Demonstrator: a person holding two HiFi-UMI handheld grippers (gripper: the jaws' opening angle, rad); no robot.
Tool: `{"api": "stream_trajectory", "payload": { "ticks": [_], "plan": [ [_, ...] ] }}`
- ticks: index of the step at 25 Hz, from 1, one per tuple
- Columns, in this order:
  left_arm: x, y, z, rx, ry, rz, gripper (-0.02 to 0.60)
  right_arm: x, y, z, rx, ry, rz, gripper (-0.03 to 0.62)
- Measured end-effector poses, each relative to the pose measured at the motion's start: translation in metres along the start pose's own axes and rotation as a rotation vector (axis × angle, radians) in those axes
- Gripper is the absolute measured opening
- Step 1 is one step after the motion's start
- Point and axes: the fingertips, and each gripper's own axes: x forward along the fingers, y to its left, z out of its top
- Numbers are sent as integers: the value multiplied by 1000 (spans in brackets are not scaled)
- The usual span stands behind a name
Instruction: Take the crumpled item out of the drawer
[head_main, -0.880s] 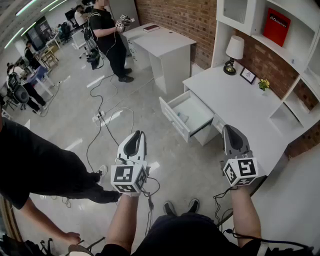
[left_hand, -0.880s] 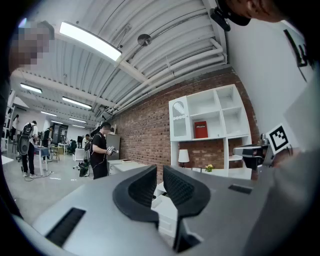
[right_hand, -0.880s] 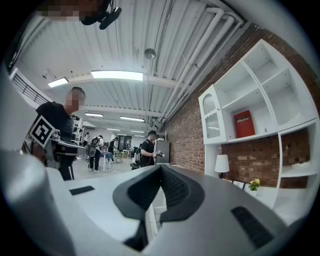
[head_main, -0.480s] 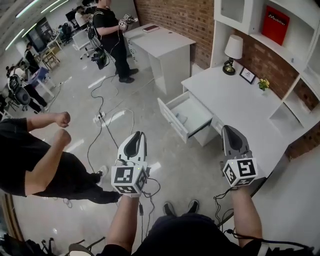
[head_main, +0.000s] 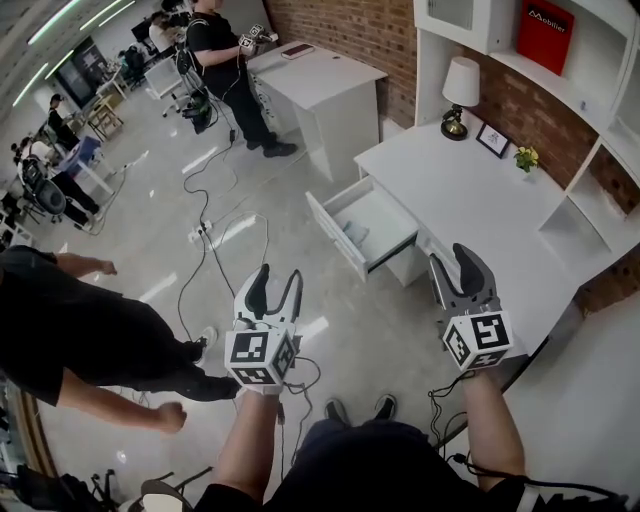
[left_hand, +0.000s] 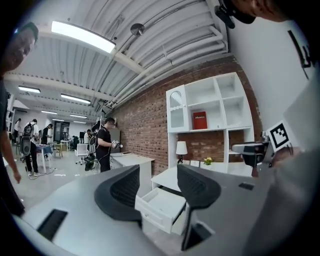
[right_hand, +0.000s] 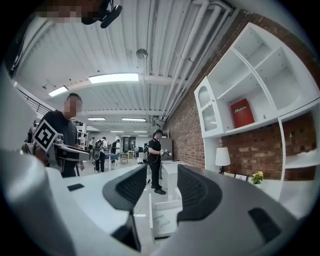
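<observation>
the left gripper (head_main: 278, 279) is held low over the floor with its jaws spread wide and nothing between them, and the right gripper (head_main: 453, 264) is likewise spread and empty, hovering just by the near edge of the white desk (head_main: 470, 195). both point toward the drawer (head_main: 334, 238), which stands pulled well out of the desk's front, its long front panel jutting into the floor space. the crumpled item (head_main: 356, 233) lies inside the drawer near that front panel, a small pale bluish-white wad against the white bottom; it is too small to make out its folds. in the right gripper view the drawer (right_hand: 161, 216) shows between the jaws, well ahead of them, with a pale scrap on its bottom. glossy bare floor (head_main: 330, 300) lies open between both grippers and the drawer. black cables (head_main: 205, 240) trail over the floor to the drawer's left, apart from it, and a person in black (head_main: 80, 330) stands at the far left, well clear of the drawer. a lamp (head_main: 460, 92) stands at the desk's back corner.
</observation>
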Motion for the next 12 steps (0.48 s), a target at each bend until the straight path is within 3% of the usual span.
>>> {"api": "stream_trajectory", "payload": {
  "ticks": [6, 12],
  "plan": [
    [18, -18, -1, -1, 14, 3, 216, 5, -31, -8, 12, 15, -4, 179],
    [51, -6, -6, -18, 15, 10, 216, 35, -43, -21, 5, 43, -3, 179]
  ]
}}
